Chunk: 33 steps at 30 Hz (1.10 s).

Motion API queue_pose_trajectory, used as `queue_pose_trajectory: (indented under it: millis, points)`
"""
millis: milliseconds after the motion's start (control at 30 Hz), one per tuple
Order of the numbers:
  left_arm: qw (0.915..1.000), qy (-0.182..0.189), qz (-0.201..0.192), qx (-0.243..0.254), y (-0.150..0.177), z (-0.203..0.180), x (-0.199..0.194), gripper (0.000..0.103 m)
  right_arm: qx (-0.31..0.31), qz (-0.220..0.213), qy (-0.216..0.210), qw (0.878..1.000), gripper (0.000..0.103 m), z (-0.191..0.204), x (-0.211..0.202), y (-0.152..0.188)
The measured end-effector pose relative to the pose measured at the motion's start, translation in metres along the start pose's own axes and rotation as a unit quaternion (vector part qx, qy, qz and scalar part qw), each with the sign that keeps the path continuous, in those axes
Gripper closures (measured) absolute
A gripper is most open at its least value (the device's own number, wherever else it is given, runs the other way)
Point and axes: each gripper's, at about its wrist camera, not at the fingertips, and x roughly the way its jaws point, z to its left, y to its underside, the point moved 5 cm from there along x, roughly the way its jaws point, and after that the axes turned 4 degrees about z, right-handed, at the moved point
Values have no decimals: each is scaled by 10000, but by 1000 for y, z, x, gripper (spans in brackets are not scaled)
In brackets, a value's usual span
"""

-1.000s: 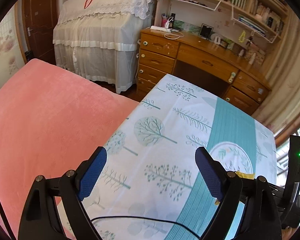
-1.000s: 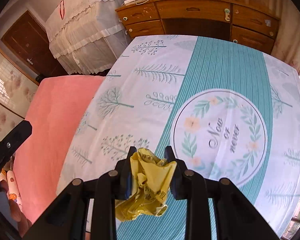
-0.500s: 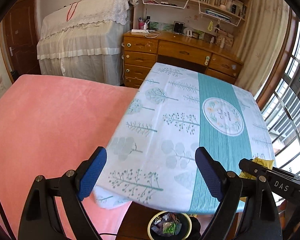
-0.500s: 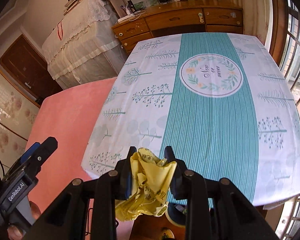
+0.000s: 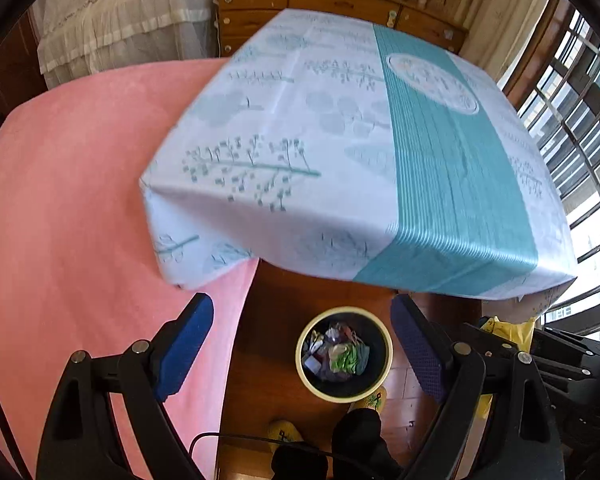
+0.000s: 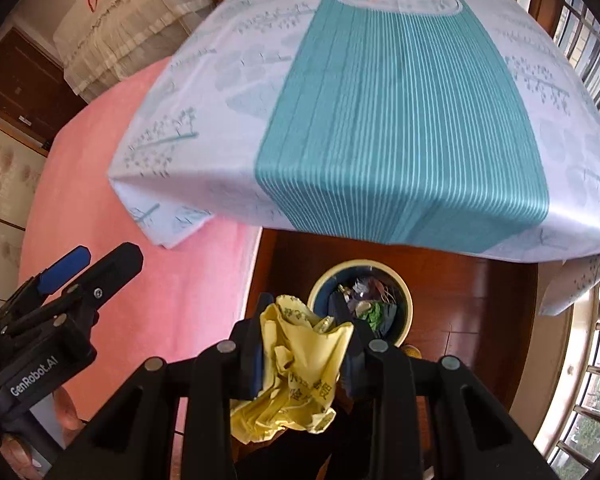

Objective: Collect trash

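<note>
Right gripper (image 6: 304, 344) jaws clamped on crumpled yellow wrapper (image 6: 296, 368), light, soft, mid-bunch grip fine; trash bin (image 6: 406, 300) just ahead; left gripper (image 5: 300, 344) jaws wide, empty

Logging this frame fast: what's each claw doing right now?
Left claw: open, holding nothing.
Right claw: closed on the crumpled yellow wrapper, above the trash bin.

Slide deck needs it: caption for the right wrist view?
Right hand-held gripper clamps crumpled yellow wrapper above floor trash bin beside table.
</note>
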Motion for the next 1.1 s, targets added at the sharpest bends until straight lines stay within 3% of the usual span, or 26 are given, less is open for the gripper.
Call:
queue_pose_trajectory:
  millis: [233, 500, 633, 867, 1100]
  points:
    - [9965, -286, 761, 196, 60, -10, 115, 14, 629, 303, 140, 9975, 70, -56, 113, 34]
    - [9927, -382, 1117, 249, 112, -12, 233, 14, 834, 642, 224, 9942, 65, -105, 255, 59]
    - [9923, -342, 1152, 300, 126, -10, 272, 14, 1038, 692, 304, 9917, 26, -123, 299, 65]
    - [9909, -299, 1268, 331, 136, -9, 298, 14, 1226, 572, 430, 9899, 25, -135, 308, 69]
    - [9909, -236, 1215, 525, 131, -19, 275, 14, 1513, 395, 423, 9868, 25, -142, 278, 73]
